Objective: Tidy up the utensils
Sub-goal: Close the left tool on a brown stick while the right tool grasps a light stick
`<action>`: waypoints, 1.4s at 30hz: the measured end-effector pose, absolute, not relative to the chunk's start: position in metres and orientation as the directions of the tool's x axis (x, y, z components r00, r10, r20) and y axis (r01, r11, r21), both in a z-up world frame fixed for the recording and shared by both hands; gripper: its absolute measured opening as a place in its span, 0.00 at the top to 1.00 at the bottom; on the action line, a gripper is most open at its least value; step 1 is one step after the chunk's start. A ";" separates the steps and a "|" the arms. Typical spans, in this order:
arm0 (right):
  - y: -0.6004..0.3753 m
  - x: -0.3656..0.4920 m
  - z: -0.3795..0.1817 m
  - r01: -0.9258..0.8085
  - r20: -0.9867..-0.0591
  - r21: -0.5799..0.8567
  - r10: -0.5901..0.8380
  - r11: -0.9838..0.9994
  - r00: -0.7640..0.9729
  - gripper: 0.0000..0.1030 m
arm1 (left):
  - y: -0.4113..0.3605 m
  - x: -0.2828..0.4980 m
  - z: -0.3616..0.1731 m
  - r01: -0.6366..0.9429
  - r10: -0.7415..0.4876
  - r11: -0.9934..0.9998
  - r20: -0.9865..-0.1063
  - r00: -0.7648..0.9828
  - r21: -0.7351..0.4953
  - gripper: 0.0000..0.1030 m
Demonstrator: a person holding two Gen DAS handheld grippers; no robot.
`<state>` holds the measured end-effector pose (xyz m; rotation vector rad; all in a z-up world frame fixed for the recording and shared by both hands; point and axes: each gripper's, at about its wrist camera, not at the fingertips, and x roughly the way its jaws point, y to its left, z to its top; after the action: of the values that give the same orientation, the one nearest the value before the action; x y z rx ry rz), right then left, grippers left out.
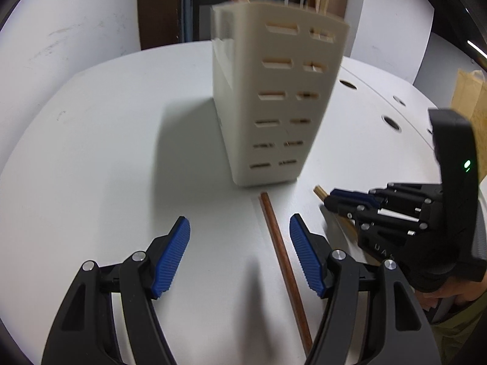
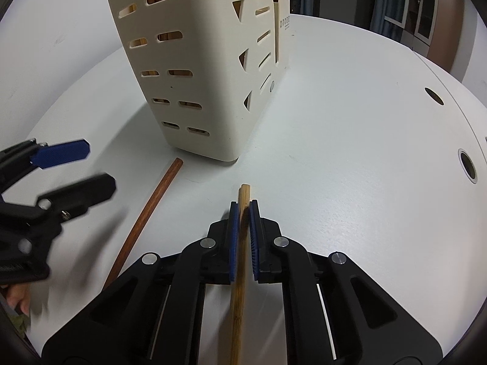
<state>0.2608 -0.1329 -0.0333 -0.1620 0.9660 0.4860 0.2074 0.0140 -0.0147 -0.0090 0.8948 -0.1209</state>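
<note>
A cream slotted utensil holder (image 1: 274, 97) (image 2: 194, 70) stands upright on the white round table (image 1: 106, 140) (image 2: 350, 152), with several wooden sticks inside it. In front of it lies a reddish-brown chopstick (image 1: 283, 255) (image 2: 149, 210), flat on the table. My left gripper (image 1: 240, 252) hovers open over that chopstick, which runs just inside the right finger, untouched. My right gripper (image 2: 243, 213) is shut on a light bamboo chopstick (image 2: 242, 261), whose tip pokes out past the pads toward the holder. In the left wrist view the right gripper (image 1: 331, 200) sits at the right with the bamboo tip (image 1: 319, 191) showing.
Round cable holes (image 2: 467, 164) (image 1: 391, 123) pierce the table on its right side. A person's hand (image 1: 450, 295) holds the right gripper's body. Dark cabinets and shelving stand behind the table.
</note>
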 end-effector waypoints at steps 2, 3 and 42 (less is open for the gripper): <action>-0.132 0.261 -0.033 -0.465 -0.820 0.082 0.325 0.881 0.470 0.94 | 0.011 0.210 -0.021 0.115 -0.115 0.992 -0.792 0.600 -0.057 0.36; -0.132 0.261 -0.033 -0.465 -0.821 0.085 0.327 0.881 0.469 0.94 | 0.009 0.211 -0.024 0.122 -0.116 0.991 -0.798 0.591 -0.054 0.38; -0.135 0.265 -0.036 -0.450 -0.819 0.104 0.333 0.887 0.467 0.94 | 0.011 0.216 -0.037 0.142 -0.056 0.990 -0.853 0.518 0.021 0.94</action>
<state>0.2648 -0.1345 -0.0356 -0.1324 0.9723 0.4820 0.2165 0.0111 -0.0369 0.0919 1.0195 -0.1191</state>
